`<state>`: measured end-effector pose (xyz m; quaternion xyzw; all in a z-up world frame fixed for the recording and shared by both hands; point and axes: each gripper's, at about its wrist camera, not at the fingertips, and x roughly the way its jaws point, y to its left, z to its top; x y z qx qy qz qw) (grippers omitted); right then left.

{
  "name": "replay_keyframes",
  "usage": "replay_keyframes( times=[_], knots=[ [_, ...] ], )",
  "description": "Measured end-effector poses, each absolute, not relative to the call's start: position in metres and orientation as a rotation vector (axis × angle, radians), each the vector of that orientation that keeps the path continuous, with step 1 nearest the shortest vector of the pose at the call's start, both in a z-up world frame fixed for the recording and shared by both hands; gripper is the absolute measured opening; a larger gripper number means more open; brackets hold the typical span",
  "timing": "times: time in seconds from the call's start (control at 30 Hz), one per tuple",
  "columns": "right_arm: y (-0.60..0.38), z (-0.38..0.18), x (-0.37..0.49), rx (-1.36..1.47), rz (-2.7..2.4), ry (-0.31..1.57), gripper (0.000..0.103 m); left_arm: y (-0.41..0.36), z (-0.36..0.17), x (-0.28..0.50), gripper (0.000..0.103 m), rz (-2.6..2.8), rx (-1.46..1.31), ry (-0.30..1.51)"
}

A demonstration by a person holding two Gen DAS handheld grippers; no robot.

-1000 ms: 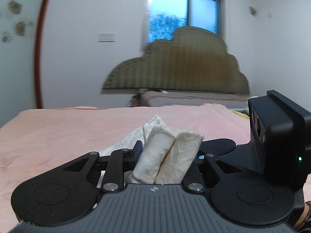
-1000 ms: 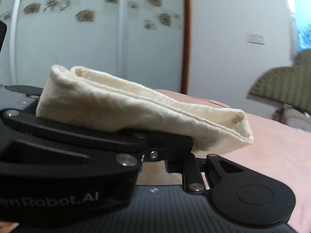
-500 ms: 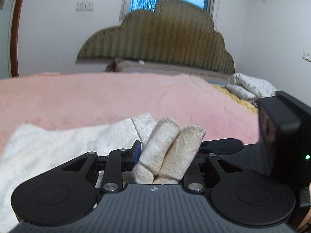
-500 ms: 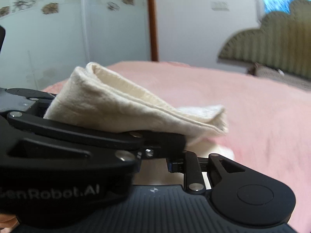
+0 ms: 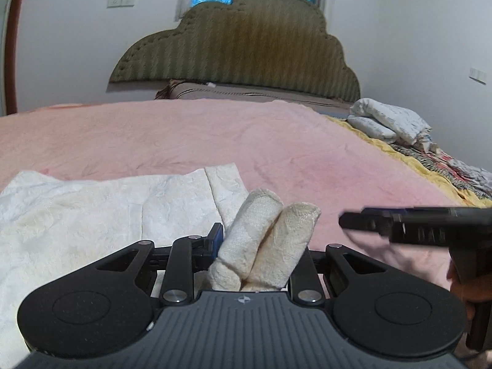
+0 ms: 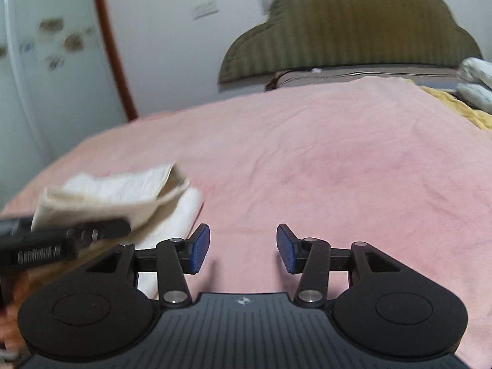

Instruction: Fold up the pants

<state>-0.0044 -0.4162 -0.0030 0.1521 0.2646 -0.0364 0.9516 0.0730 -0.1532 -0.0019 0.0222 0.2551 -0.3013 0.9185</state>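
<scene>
Two rolled folds of the cream pants (image 5: 264,240) sit pinched in the left tongs (image 5: 261,246), the rest spread on the pink bed (image 5: 276,141). Over to the right wrist: the right tongs (image 6: 243,247), gripping cloth a moment ago, are opening with nothing between them. That corner's fold looks delivered.

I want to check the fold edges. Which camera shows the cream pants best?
The left wrist view: the pants lie sharp and spread on the pink blanket, with a bunched fold in the left gripper. The right wrist view shows them blurred, partly hidden, at its left edge.
</scene>
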Motion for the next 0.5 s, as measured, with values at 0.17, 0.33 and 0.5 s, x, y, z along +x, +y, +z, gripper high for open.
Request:
replay_keyframes(
  times=[0.17, 0.33, 0.5],
  knots=[
    [-0.405, 0.012, 0.023, 0.298, -0.017, 0.489, 0.047, -0.161, -0.006, 0.065, 0.024, -0.660, 0.093, 0.508],
    [-0.374, 0.033, 0.067, 0.199, 0.151, 0.499, 0.047, -0.165, -0.014, 0.058, 0.048, -0.715, 0.147, 0.540],
    [-0.342, 0.036, 0.113, 0.064, 0.292, 0.616, 0.047, -0.139, 0.001, 0.035, 0.076, -0.786, 0.215, 0.464]
  ],
)
